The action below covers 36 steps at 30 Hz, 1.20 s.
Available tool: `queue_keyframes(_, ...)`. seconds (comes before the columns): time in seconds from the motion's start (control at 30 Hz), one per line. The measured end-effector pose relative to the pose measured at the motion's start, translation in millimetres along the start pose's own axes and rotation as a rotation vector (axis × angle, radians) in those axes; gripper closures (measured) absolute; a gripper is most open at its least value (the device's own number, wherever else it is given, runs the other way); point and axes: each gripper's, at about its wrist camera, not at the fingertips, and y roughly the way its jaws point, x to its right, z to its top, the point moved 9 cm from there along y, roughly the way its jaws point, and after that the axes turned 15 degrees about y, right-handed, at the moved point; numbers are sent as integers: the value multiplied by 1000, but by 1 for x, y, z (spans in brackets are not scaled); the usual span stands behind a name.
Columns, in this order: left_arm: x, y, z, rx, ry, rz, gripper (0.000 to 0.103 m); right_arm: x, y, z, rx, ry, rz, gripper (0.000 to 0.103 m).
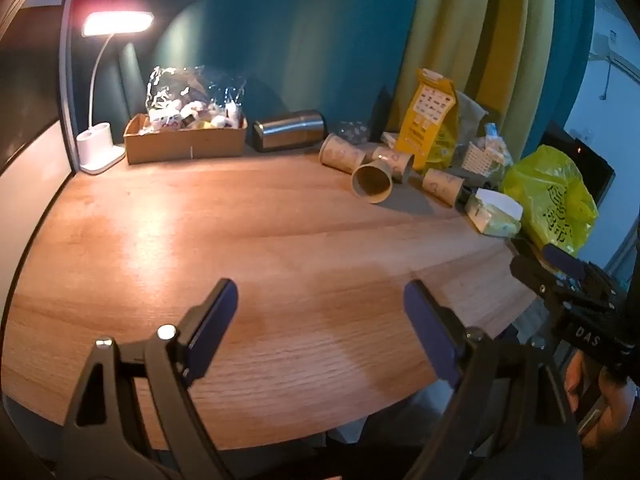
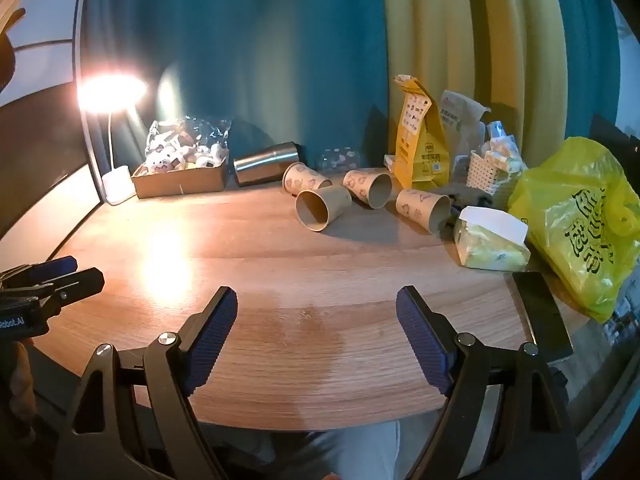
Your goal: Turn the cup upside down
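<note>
A lit desk lamp (image 1: 118, 24) at the upper left of both frames is the main light, blown out to white glare and mirrored as a warm sheen on the table (image 2: 168, 256). The rest sits dim and bluish. Fisheye curvature bends the edges, with dark corners.

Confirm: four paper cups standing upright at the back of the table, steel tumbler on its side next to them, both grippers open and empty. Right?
Not quite. The four paper cups lie on their sides, not upright; the right wrist view shows their open mouths facing sideways. The rest holds: the steel tumbler lies on its side beside them on the table, and the left gripper and right gripper are open and empty.
</note>
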Motion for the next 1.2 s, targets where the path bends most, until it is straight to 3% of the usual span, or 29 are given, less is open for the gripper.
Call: queue_keyframes(1.2, 9, 0, -5, -34, -4, 9, 17, -8, 3, -3, -4, 14, 8, 19)
